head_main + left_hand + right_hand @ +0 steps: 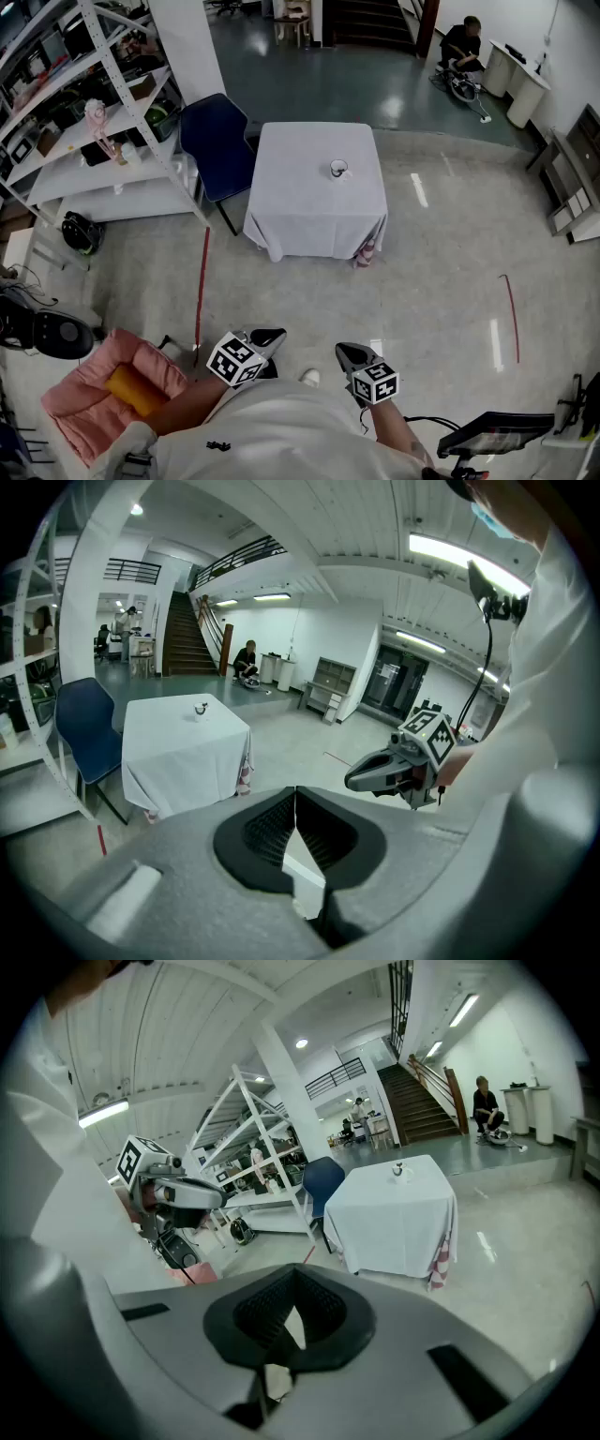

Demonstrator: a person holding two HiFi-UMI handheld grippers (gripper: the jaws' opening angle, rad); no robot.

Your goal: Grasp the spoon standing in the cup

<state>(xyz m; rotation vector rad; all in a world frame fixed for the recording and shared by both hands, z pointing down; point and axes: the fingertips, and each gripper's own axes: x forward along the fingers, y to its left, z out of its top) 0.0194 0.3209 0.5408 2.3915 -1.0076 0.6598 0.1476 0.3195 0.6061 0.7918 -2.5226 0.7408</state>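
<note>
A small cup (338, 169) with a spoon standing in it sits on a table draped in a white cloth (314, 202), a few steps ahead of me across the floor. The cup also shows small and far off in the left gripper view (201, 709) and the right gripper view (398, 1170); the spoon is too small to make out there. My left gripper (274, 335) and right gripper (343, 351) are held close to my body, far from the table. Both are shut, jaws touching, with nothing between them (296, 799) (298, 1288).
A blue chair (217, 141) stands at the table's left side, beside a white shelving rack (94, 112) full of items. A pink cushion (103, 389) lies on the floor at my left. Red tape lines (201, 291) mark the floor. A person (461, 47) crouches far back right.
</note>
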